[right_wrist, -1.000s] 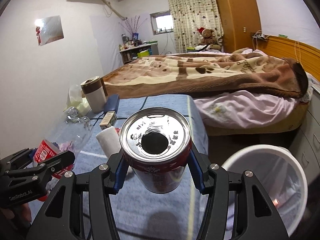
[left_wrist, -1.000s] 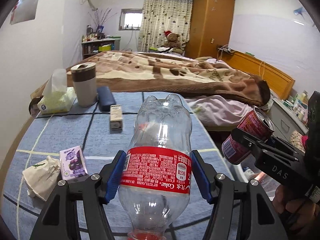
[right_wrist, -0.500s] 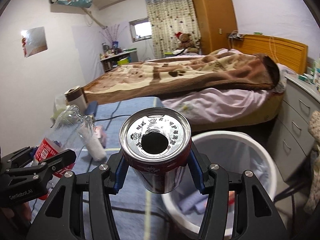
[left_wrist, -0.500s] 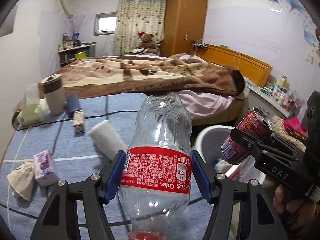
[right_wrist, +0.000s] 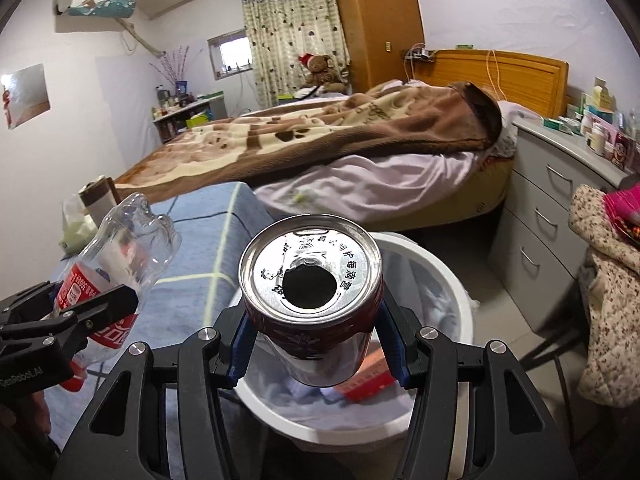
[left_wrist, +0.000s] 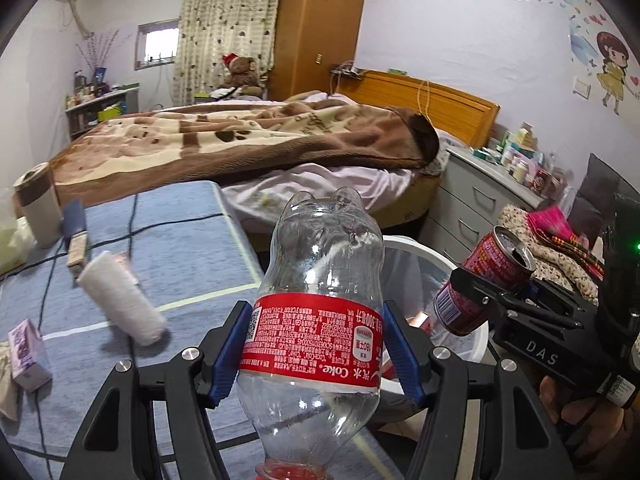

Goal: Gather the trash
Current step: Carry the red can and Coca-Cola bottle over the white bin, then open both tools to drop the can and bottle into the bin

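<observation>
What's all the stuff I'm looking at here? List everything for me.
plastic bottle: one, clear with red label, held in left tongs
drink can: one, dark red, opened, held in right tongs
waste bin: one, white, on the floor beside the table, trash inside
table: one, blue cloth
paper roll: one, white, lying on table
small box: one, purple, table's left edge
bed: one, brown blanket
wardrobe: one, orange wood
teddy bear: one, brown, red hat
left tongs: black, blue pads
right tongs: black, blue pads
</observation>
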Available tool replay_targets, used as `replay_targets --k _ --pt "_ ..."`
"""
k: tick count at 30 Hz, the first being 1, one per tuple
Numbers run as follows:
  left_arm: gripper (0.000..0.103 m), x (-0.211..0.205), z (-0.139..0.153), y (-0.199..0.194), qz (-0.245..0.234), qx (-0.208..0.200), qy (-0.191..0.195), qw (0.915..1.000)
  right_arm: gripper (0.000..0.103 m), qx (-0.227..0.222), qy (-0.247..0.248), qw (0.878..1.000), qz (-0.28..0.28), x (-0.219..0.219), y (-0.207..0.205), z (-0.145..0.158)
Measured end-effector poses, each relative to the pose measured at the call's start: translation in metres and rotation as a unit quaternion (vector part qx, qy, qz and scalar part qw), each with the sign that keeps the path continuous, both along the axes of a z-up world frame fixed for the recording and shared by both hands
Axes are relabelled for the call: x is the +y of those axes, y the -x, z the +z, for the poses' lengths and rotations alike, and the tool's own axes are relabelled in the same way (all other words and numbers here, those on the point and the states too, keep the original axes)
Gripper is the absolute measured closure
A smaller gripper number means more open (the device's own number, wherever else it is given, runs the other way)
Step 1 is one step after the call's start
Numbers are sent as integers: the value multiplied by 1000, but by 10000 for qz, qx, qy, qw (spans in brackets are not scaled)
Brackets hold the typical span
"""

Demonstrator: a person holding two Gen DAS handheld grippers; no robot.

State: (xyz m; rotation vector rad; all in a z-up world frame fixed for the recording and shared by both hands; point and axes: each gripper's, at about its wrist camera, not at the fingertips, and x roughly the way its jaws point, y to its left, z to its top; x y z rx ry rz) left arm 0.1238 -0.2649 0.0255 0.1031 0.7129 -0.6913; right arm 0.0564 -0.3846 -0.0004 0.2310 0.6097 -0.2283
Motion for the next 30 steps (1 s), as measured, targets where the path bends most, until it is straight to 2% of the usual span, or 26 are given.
replay_targets --k 13,28,30 --pt "38 -47 -14 -8 -373 124 -83 9992 47 308 -21 9994 -180 -18 -2 -14" --pt "38 -65 -24 -31 -554 456 138 9973 47 665 112 9970 -388 -32 -13 -25" --pt "38 -65 -23 -30 -536 392 139 9977 43 679 112 9967 -429 -33 -13 -26"
